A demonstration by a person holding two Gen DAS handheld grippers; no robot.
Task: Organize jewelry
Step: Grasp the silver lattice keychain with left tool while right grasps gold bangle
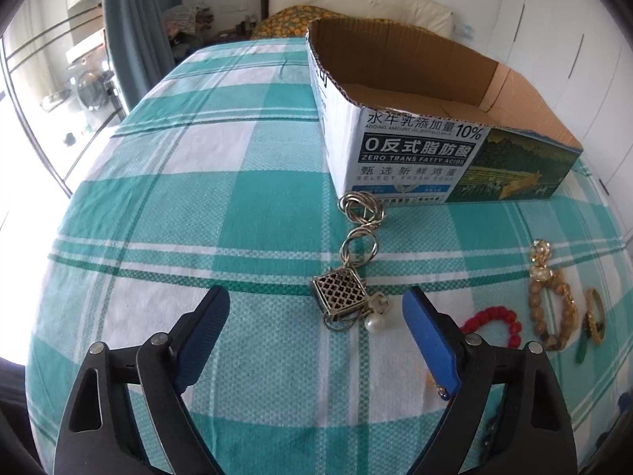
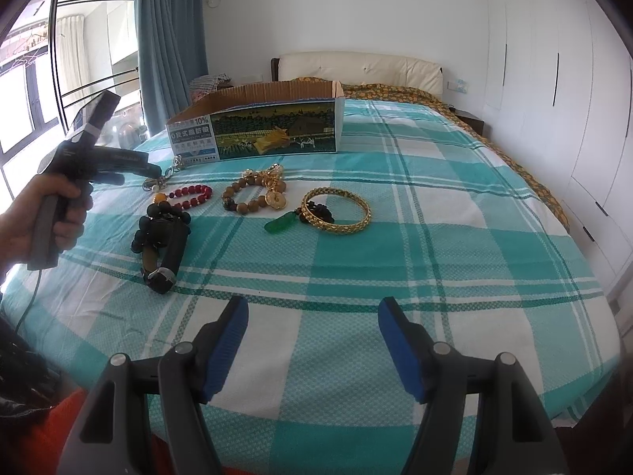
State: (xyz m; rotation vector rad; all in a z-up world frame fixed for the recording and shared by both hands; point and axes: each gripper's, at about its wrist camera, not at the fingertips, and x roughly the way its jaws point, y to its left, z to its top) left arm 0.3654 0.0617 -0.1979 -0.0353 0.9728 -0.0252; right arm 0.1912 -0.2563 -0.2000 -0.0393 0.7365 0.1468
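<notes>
An open cardboard box (image 1: pixel 415 146) stands on the checked bedspread (image 1: pixel 198 206); it also shows in the right wrist view (image 2: pixel 273 130). A silver ring chain with a lattice cube pendant (image 1: pixel 341 292) and a pearl lies just ahead of my open, empty left gripper (image 1: pixel 316 308). A red bead bracelet (image 1: pixel 494 322), wooden bead bracelet (image 1: pixel 554 312) and gold bangle (image 1: pixel 595 314) lie to its right. My right gripper (image 2: pixel 312 320) is open and empty, well short of the gold bangle (image 2: pixel 336 210), green pendant (image 2: pixel 281 224), wooden beads (image 2: pixel 253 194), red beads (image 2: pixel 190 194) and black beads (image 2: pixel 162 229).
A hand holds the left gripper (image 2: pixel 95 162) at the left of the right wrist view. White wardrobes (image 2: pixel 554 79) line the right wall. A headboard (image 2: pixel 356 67) and yellow patterned quilt lie behind the box. Windows and a curtain (image 2: pixel 170 39) are at left.
</notes>
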